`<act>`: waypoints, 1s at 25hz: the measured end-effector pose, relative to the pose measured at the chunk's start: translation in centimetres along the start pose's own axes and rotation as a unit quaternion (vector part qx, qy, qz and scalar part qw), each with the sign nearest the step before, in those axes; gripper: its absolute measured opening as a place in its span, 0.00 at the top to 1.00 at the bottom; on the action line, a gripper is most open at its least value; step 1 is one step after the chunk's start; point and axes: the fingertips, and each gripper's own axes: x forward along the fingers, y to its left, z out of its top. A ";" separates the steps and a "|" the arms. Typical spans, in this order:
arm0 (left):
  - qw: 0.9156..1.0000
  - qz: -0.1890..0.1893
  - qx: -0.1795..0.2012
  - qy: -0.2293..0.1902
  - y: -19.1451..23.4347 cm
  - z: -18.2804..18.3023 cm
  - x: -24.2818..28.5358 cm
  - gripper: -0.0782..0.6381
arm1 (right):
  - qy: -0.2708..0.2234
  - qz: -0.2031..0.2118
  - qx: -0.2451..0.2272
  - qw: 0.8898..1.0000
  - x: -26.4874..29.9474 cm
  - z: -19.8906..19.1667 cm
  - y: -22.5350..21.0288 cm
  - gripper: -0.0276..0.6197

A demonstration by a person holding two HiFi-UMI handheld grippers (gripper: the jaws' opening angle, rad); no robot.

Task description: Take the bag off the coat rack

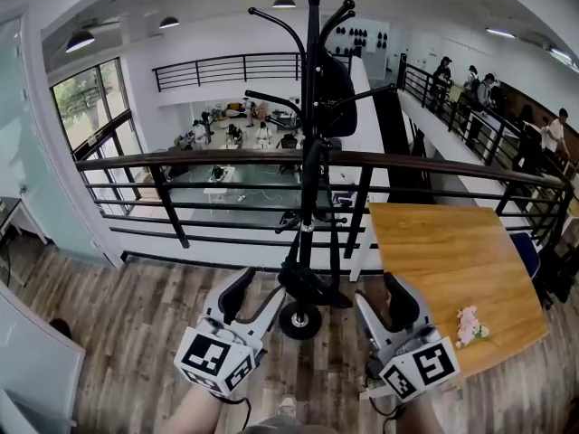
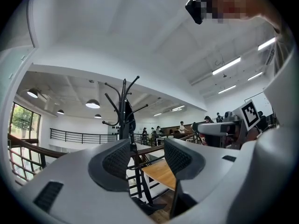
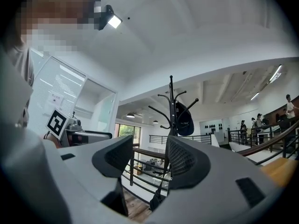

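Note:
A black coat rack (image 1: 310,143) stands on the wood floor in front of a railing, its round base (image 1: 299,319) between my two grippers. A dark bag (image 1: 336,93) hangs from an upper hook on the rack's right side; it also shows as the bag (image 3: 184,119) in the right gripper view and as a dark shape, the bag (image 2: 129,118), in the left gripper view. My left gripper (image 1: 237,295) and right gripper (image 1: 403,300) are both held low, well below the bag, open with nothing between the jaws.
A dark railing (image 1: 199,159) runs behind the rack above a lower floor. A wooden table (image 1: 452,265) with a small bunch of flowers (image 1: 469,325) stands to the right. Several people (image 1: 479,84) stand along the far right walkway. A glass partition (image 1: 36,152) is at left.

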 end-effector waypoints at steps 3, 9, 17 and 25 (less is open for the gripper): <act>1.000 -0.009 0.005 0.004 2.2 -0.3 2.8 0.57 | 0.005 -0.011 -0.002 1.000 3.2 -0.7 -1.7 0.59; 1.000 -0.009 0.006 -0.009 6.4 -0.6 8.8 0.57 | 0.010 -0.032 -0.012 0.999 8.8 -2.1 -5.2 0.59; 1.000 -0.018 0.007 -0.003 8.8 -1.3 15.5 0.58 | 0.027 -0.041 -0.008 0.999 15.4 -4.7 -8.4 0.59; 0.999 -0.002 0.005 0.037 10.3 -4.4 20.3 0.58 | 0.052 -0.019 0.007 0.998 19.9 -7.4 -11.0 0.59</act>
